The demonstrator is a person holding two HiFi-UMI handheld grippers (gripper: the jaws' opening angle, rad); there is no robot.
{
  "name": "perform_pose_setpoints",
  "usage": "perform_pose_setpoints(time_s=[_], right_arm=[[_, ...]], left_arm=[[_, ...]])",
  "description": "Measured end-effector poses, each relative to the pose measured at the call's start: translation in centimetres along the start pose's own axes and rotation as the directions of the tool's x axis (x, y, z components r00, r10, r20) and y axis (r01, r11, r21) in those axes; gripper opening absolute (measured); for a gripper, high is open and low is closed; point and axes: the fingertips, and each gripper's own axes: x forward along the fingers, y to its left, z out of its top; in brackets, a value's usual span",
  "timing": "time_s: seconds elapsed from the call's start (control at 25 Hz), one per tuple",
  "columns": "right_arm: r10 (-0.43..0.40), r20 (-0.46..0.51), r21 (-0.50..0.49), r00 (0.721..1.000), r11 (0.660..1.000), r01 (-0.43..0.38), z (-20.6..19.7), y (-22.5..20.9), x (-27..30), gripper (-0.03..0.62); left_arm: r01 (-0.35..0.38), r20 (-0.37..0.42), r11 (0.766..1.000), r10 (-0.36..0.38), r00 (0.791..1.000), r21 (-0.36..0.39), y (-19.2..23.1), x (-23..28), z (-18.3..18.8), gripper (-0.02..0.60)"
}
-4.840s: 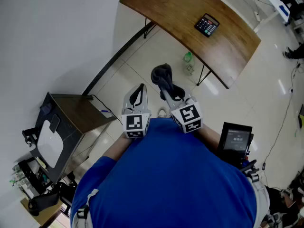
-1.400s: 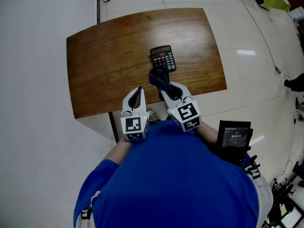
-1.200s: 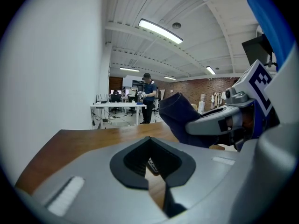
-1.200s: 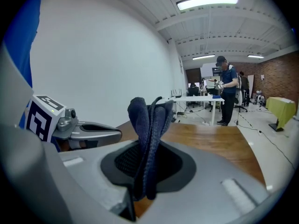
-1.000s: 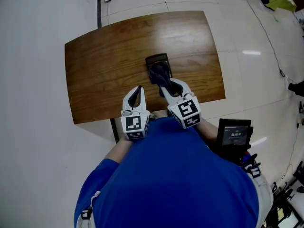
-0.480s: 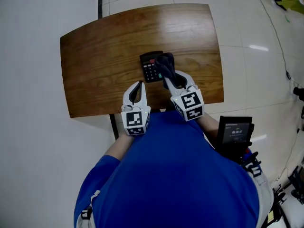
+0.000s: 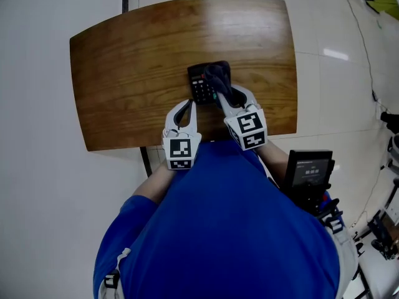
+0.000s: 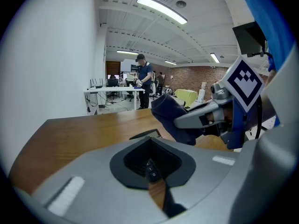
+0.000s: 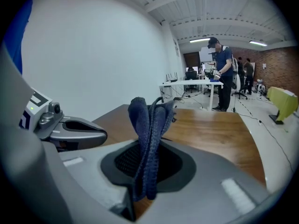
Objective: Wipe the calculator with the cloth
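A black calculator (image 7: 201, 85) lies near the middle of the wooden table (image 7: 124, 73). My right gripper (image 7: 222, 93) is shut on a dark blue cloth (image 7: 219, 75), which hangs over the calculator's right half. In the right gripper view the cloth (image 9: 148, 120) stands folded between the jaws, hiding the calculator. My left gripper (image 7: 187, 103) is shut and empty, just left of the right one, at the calculator's near edge. A few calculator keys (image 8: 151, 168) show through the left gripper's jaws, with the cloth (image 8: 169, 117) ahead to the right.
The table's near edge (image 7: 156, 143) runs under both grippers. A white wall (image 7: 31, 136) lies left of the table. A black screen device (image 7: 309, 172) hangs at the person's right side. People stand at a white desk (image 9: 187, 84) far behind the table.
The person has walked up to the table. Both grippers now reach over its near edge. The cloth has moved from short of the calculator to over its right half.
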Motion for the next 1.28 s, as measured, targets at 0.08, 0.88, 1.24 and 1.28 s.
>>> perform_pose_setpoints(time_s=[0.08,0.88,1.24,1.28], right_arm=[[-0.013,0.019,-0.019,1.000,1.000,0.013,0.4,-0.8,0.3,0.072],[-0.039,-0.027,-0.148,0.999,0.988,0.035,2.6,-0.7,3.6,0.072],[-0.091,-0.041,-0.115,0.995,0.990,0.086,1.9,-3.4,3.1,0.072],[-0.100,-0.043,-0.109,0.994,0.990,0.095,1.7,-3.8,3.0,0.072]], left_arm=[[0.014,0.012,1.000,-0.014,1.000,0.025,-0.5,0.7,0.7,0.008],[0.003,0.020,0.996,-0.005,1.000,0.092,-1.3,-0.5,2.4,0.007],[0.023,0.021,0.994,-0.026,0.999,0.109,-1.8,0.6,2.4,0.008],[0.028,0.022,0.993,-0.031,0.999,0.112,-1.9,0.8,2.4,0.007]])
